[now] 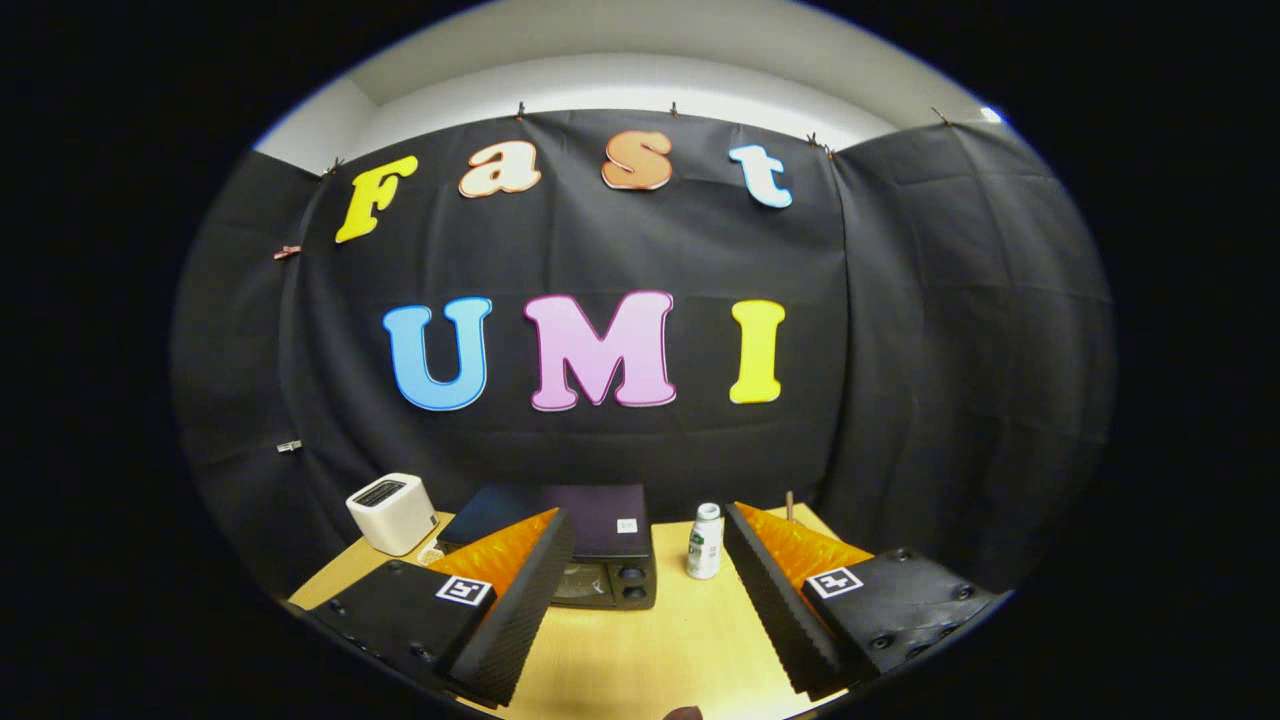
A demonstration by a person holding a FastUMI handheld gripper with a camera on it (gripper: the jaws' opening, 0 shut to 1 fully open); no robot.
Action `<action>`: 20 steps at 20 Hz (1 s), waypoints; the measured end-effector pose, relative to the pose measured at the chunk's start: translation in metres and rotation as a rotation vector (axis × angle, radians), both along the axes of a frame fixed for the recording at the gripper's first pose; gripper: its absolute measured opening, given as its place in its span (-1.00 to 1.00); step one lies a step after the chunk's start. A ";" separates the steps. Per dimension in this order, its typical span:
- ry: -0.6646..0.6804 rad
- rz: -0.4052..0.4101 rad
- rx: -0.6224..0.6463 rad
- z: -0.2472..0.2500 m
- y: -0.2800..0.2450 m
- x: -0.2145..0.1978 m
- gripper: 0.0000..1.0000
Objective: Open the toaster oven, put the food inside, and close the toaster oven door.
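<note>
A dark toaster oven (600, 545) stands at the back of the wooden table (650, 650), beyond my left finger, which hides part of its front. Two round knobs show on its right side, and its door looks shut. My gripper (650, 600) is wide open above the near part of the table, with nothing between its fingers. No food item is identifiable from here.
A small white box-shaped appliance (392, 512) sits at the table's back left corner. A white bottle (704, 541) stands to the right of the oven, just ahead of the right finger. A thin stick (789, 505) rises behind that finger.
</note>
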State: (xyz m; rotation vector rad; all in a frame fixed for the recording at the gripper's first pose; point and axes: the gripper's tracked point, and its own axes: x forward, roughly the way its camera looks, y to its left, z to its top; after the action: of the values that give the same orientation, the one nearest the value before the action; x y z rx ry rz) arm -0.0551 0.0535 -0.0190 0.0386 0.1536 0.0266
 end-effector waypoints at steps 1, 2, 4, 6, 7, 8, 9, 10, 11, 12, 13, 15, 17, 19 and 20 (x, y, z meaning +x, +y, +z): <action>-0.006 -0.003 -0.002 0.003 -0.003 -0.006 0.96; -0.012 -0.009 -0.004 0.004 -0.007 -0.014 0.96; -0.025 -0.016 -0.017 0.004 -0.015 -0.021 0.96; -0.047 -0.030 -0.029 0.010 -0.023 -0.023 0.96; -0.057 -0.035 -0.023 0.012 -0.024 -0.024 0.96; -0.063 -0.032 -0.013 0.013 -0.024 -0.024 0.96; -0.070 -0.032 -0.003 0.015 -0.024 -0.023 0.96; -0.066 -0.030 0.006 0.015 -0.025 -0.024 0.96; -0.063 -0.029 0.010 0.015 -0.026 -0.025 0.96; -0.061 -0.029 0.009 0.014 -0.028 -0.025 0.96; -0.057 -0.026 0.006 0.012 -0.029 -0.023 0.96; -0.053 -0.018 0.005 0.011 -0.028 -0.022 0.96; -0.054 -0.012 0.004 0.011 -0.026 -0.022 0.96; -0.060 -0.009 0.005 0.013 -0.025 -0.023 0.96; -0.059 -0.004 0.009 0.013 -0.023 -0.023 0.96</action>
State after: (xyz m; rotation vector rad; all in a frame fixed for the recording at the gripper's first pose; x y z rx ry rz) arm -0.0785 0.0306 -0.0058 0.0471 0.0942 0.0239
